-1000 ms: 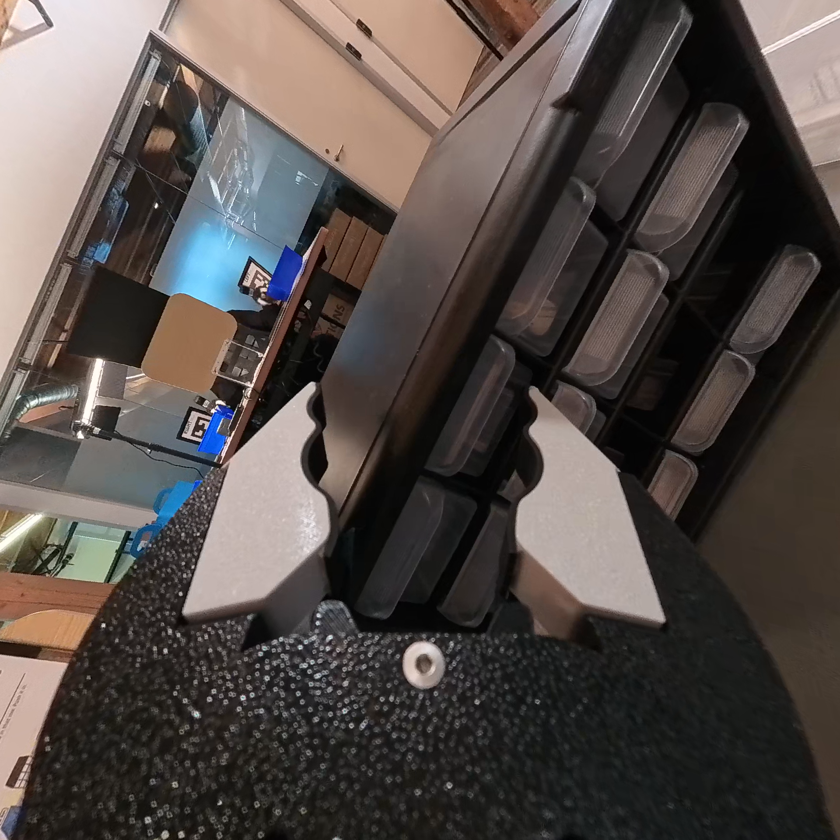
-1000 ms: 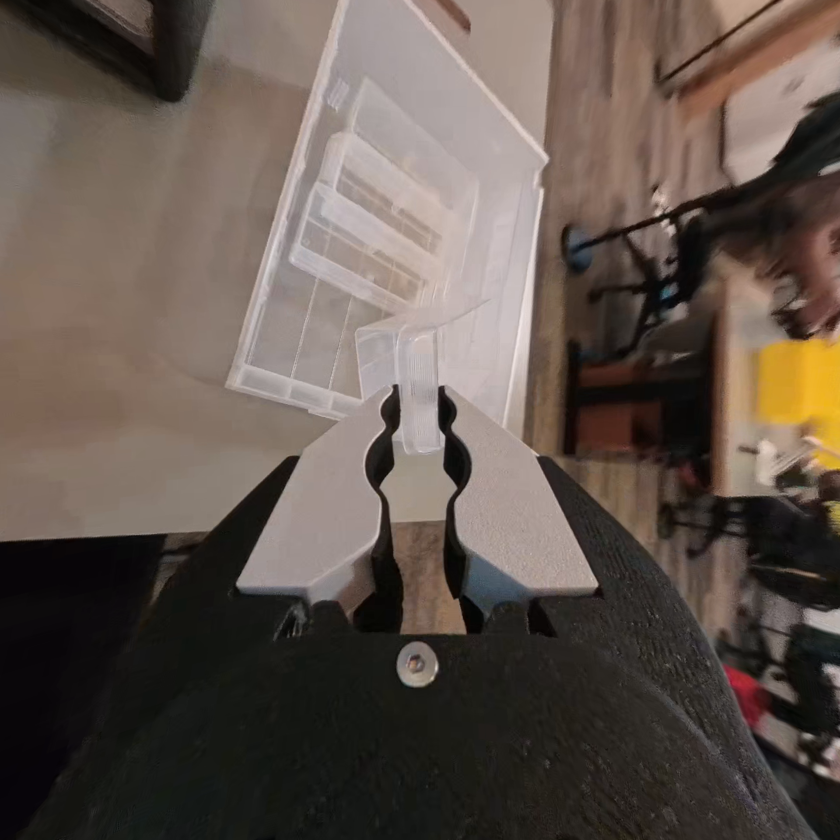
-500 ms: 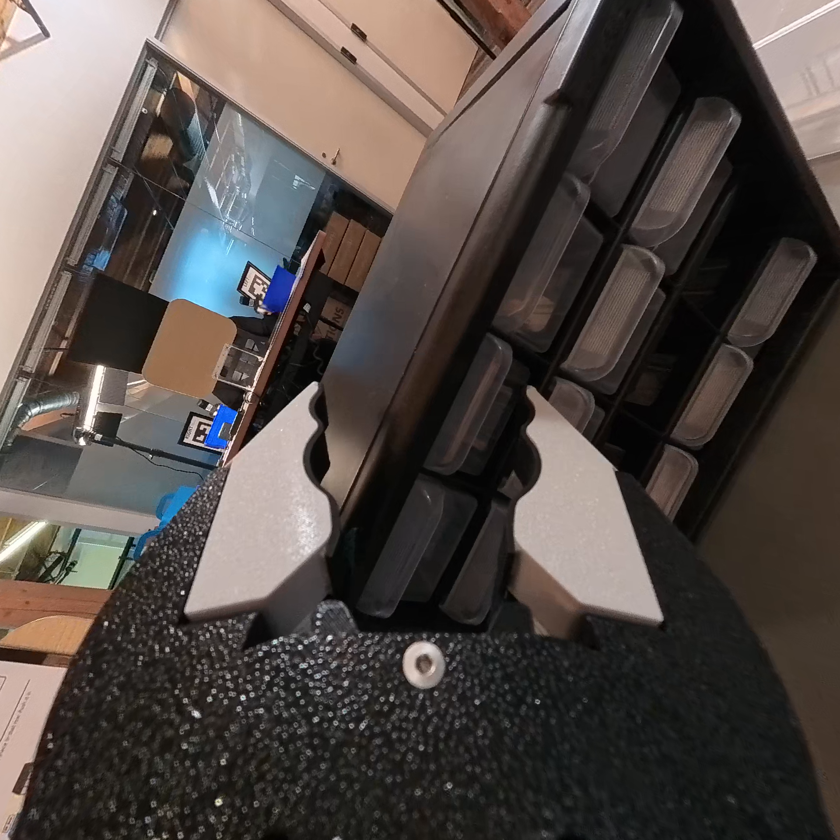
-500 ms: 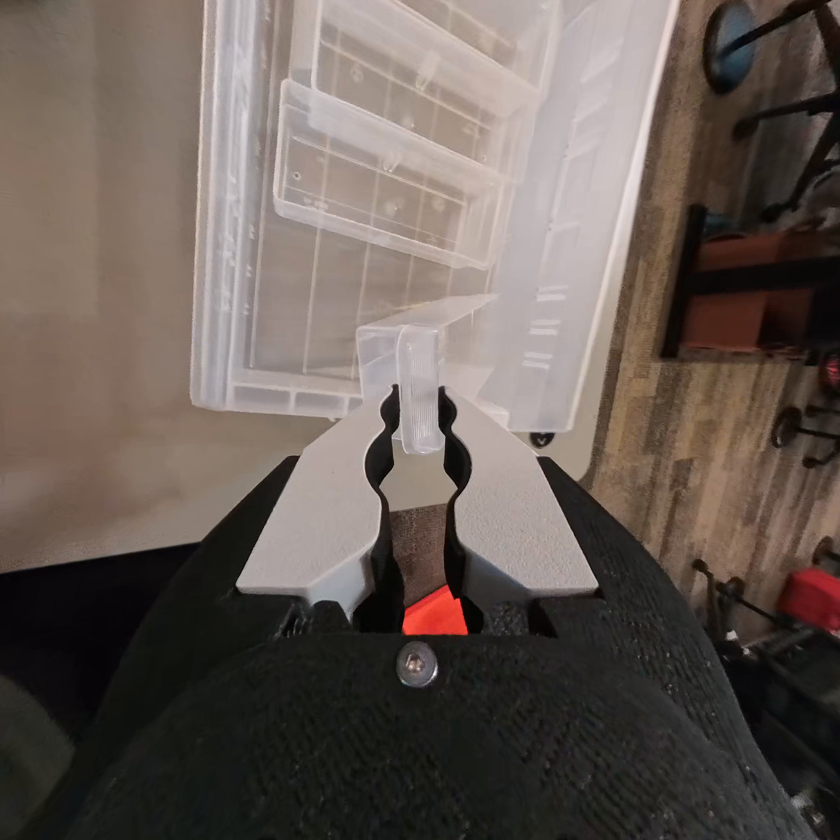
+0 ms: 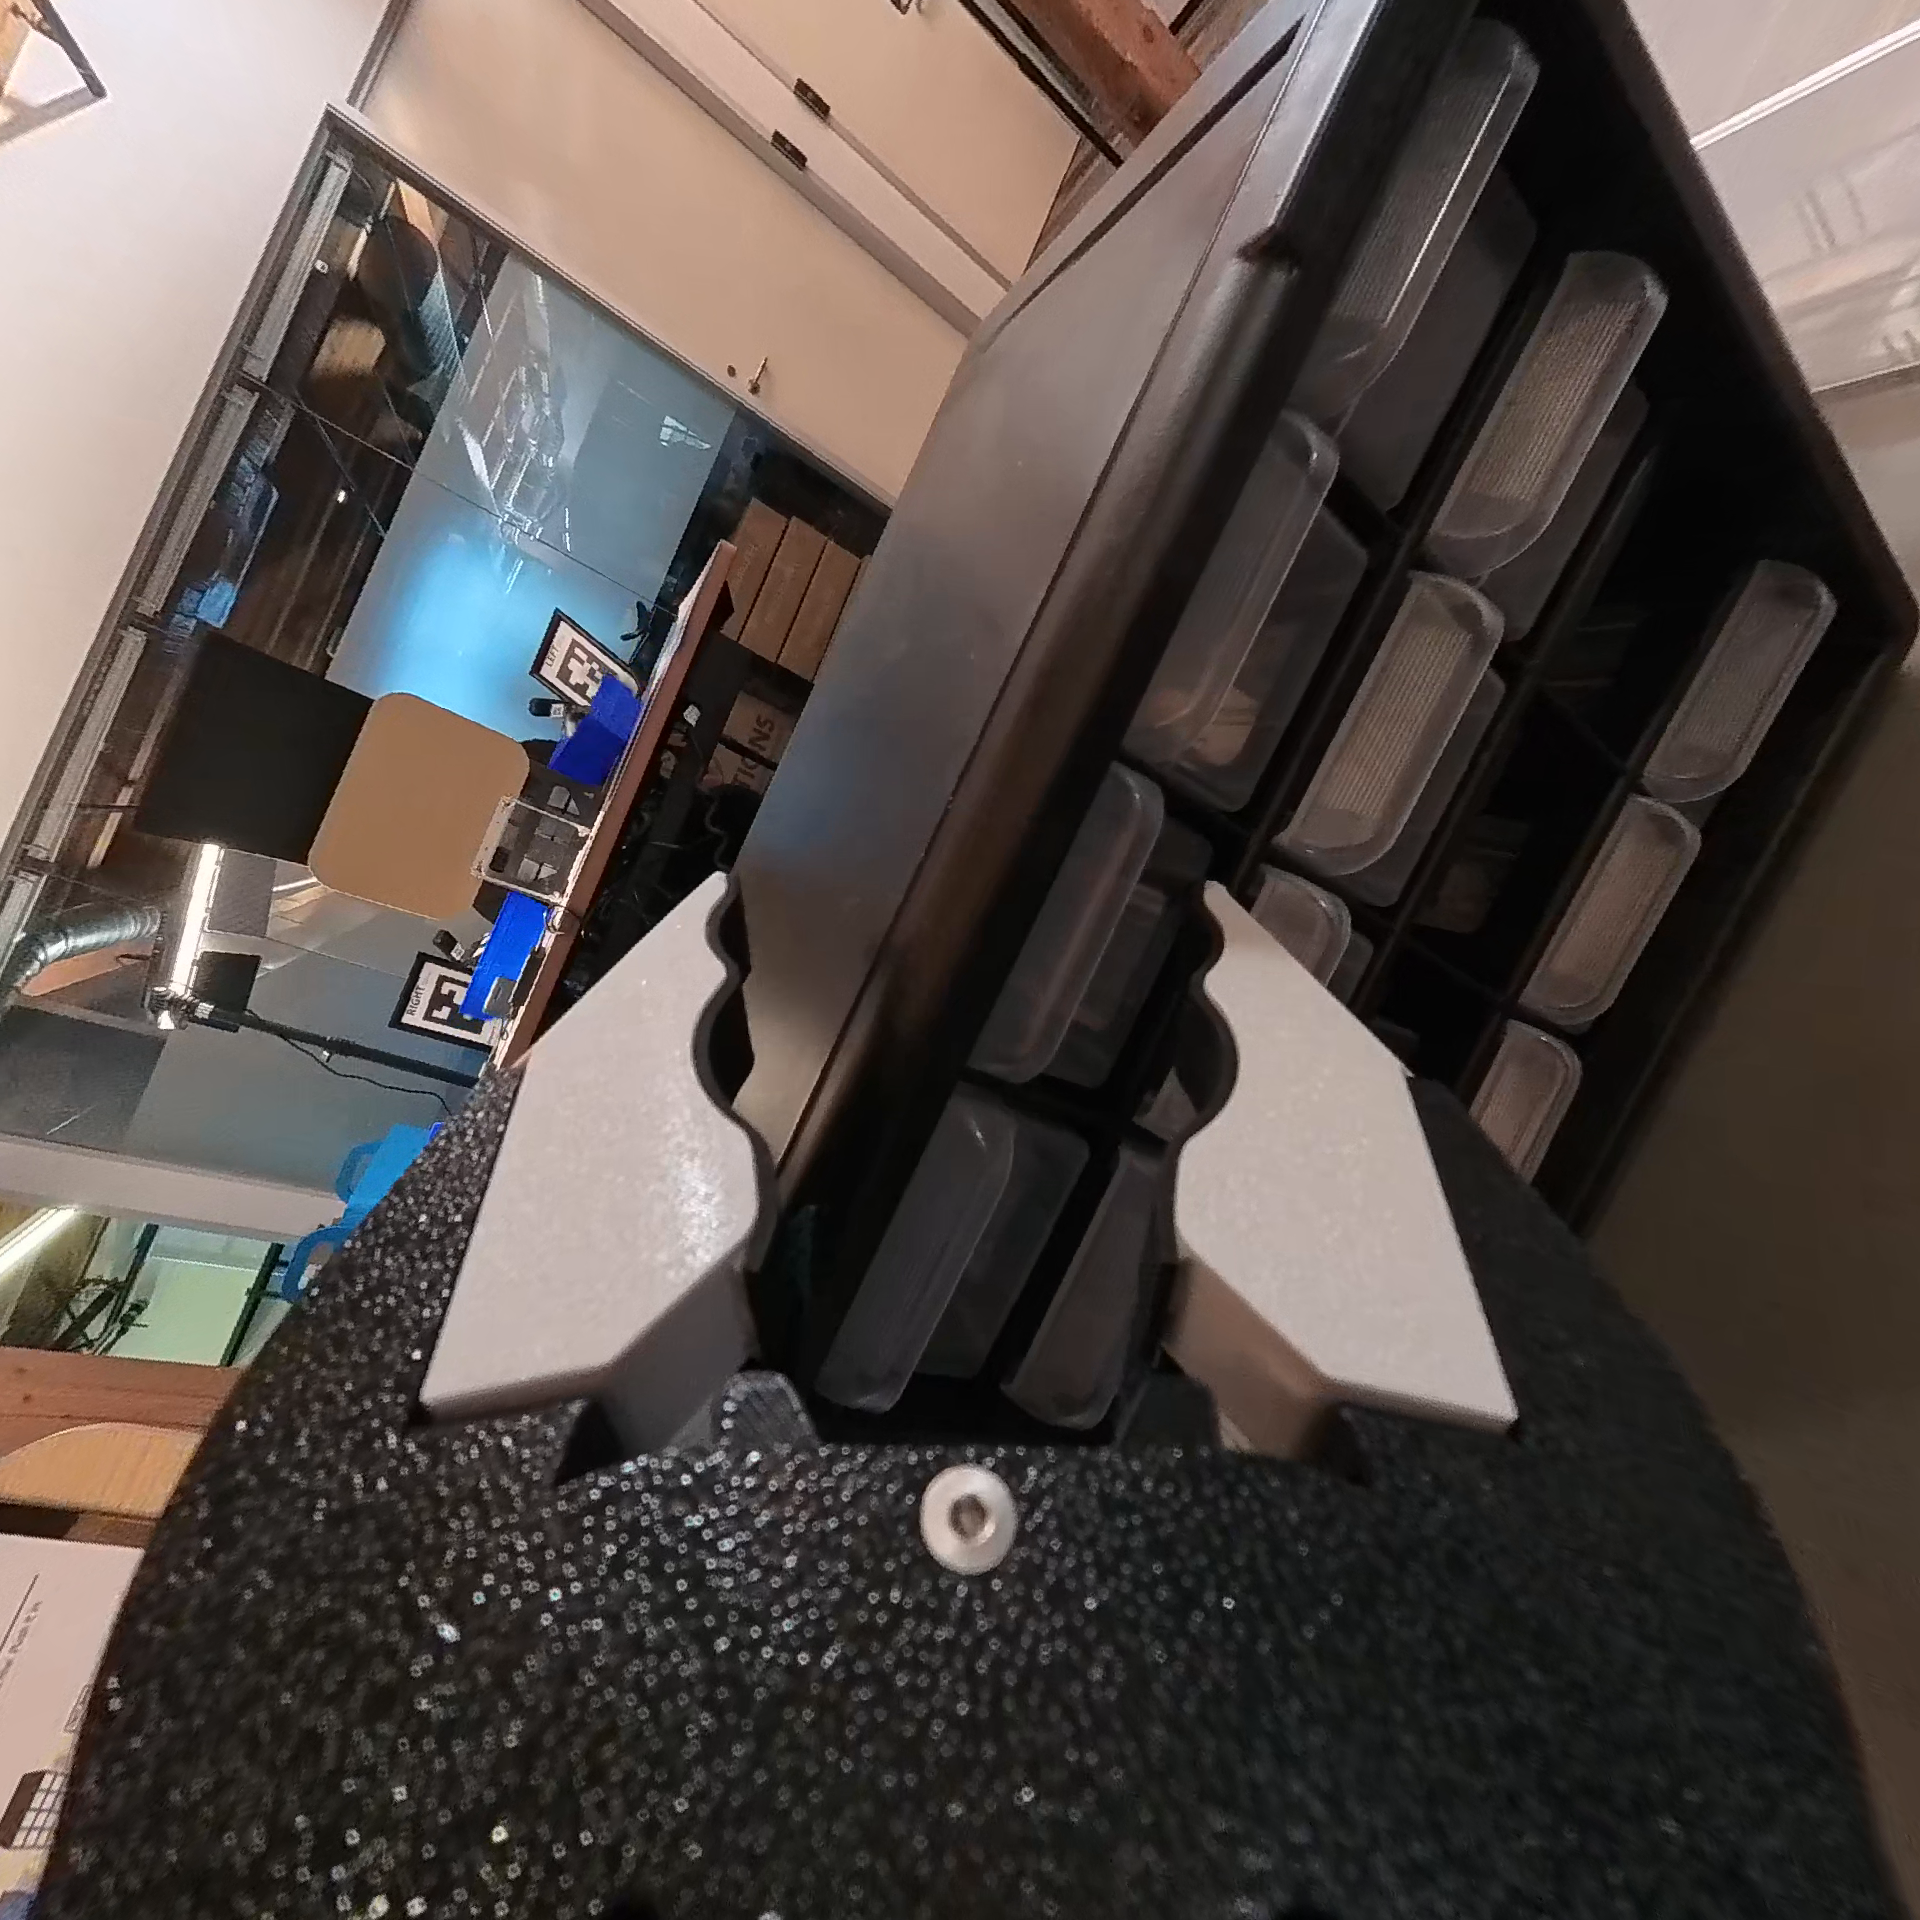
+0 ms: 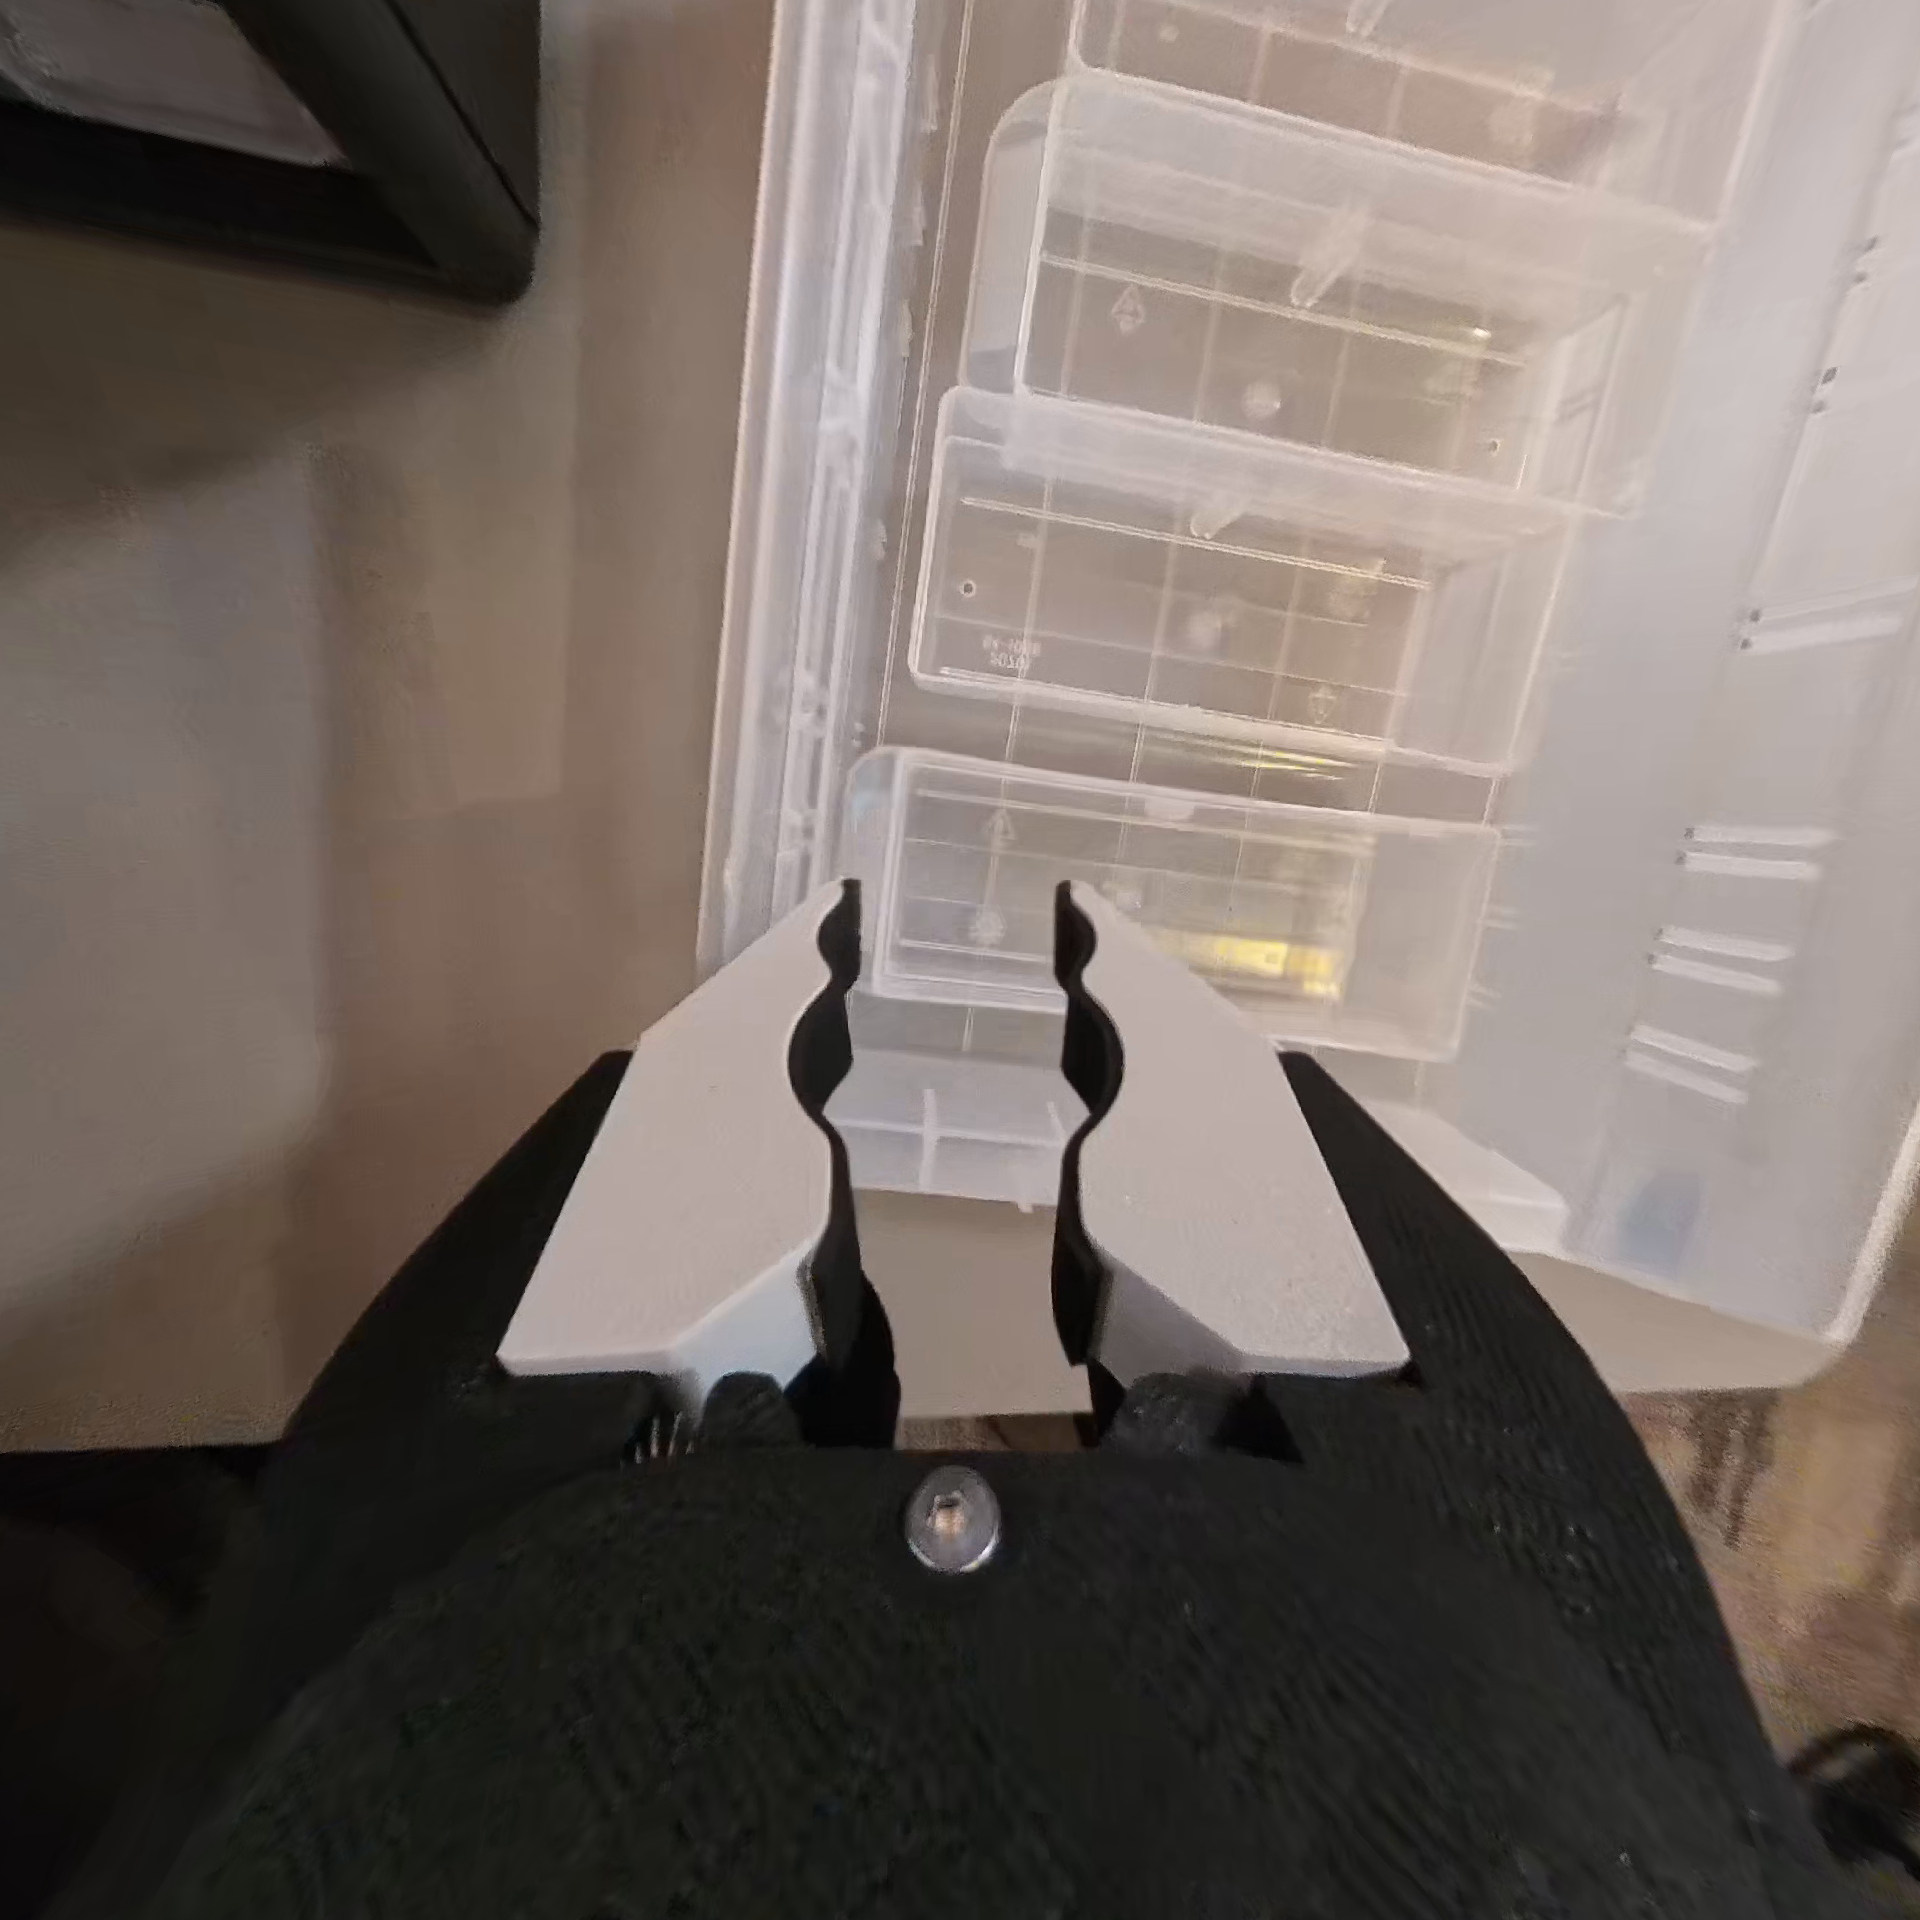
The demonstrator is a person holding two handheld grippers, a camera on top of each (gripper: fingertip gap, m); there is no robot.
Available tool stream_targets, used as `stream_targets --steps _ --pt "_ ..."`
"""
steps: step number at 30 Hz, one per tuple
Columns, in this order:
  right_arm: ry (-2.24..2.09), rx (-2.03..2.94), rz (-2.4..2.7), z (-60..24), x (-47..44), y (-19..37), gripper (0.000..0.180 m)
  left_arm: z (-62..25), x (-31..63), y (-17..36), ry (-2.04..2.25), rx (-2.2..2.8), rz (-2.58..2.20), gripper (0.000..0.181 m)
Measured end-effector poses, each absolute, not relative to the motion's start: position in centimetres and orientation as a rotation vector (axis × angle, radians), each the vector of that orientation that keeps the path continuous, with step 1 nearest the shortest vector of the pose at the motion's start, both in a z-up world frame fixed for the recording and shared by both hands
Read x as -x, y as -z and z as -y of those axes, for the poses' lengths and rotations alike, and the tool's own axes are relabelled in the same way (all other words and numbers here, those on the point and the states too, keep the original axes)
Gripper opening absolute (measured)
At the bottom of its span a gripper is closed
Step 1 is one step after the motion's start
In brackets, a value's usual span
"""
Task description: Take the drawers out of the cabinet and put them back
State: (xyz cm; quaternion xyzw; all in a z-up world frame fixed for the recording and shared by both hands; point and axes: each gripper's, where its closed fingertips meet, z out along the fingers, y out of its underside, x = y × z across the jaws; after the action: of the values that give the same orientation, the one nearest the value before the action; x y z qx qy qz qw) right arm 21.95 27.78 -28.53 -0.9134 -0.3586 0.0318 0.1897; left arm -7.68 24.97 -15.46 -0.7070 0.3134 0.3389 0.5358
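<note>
The black cabinet [image 5: 987,623] fills the left wrist view, with several clear drawers [image 5: 1392,727] in its slots and some slots dark and empty. My left gripper [image 5: 966,894] is clamped across the cabinet's near corner, one finger on the side wall and one on the drawer front side. In the right wrist view my right gripper [image 6: 956,894] is open and empty just above a clear bin [image 6: 1766,727]. Three clear drawers lie in the bin; the nearest drawer [image 6: 1174,894] is right beyond my fingertips. The cabinet's corner [image 6: 416,156] shows at the top left.
The bin stands on a beige table [image 6: 312,623] near its edge, with wood-pattern floor [image 6: 1766,1475] beyond at the lower right. Behind the cabinet, a distant desk [image 5: 644,748] holds blue objects. A white cardboard box [image 5: 52,1683] sits at the lower left.
My right gripper carried a clear drawer by its handle over the bin, opened, and the drawer now lies in the bin. My left gripper has kept its hold on the cabinet.
</note>
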Motion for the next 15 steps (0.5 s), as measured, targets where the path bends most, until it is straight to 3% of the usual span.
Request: stream_targets --steps 1,3,12,15 --pt "-0.110 2.558 0.999 -28.0 -21.9 28.4 0.042 -25.0 7.7 15.5 -0.807 1.683 -0.747 0.081" --pt "-0.135 2.485 0.988 -28.6 -21.8 27.4 0.053 -25.0 7.7 15.5 -0.807 1.682 -0.747 0.081" --pt "0.014 1.575 0.958 -28.8 -19.9 14.0 0.058 -25.0 7.7 15.5 -0.811 1.685 -0.744 0.082" --pt "0.100 1.269 0.851 -25.9 -18.9 11.2 0.042 -25.0 7.7 15.5 -0.812 1.686 -0.743 0.082"
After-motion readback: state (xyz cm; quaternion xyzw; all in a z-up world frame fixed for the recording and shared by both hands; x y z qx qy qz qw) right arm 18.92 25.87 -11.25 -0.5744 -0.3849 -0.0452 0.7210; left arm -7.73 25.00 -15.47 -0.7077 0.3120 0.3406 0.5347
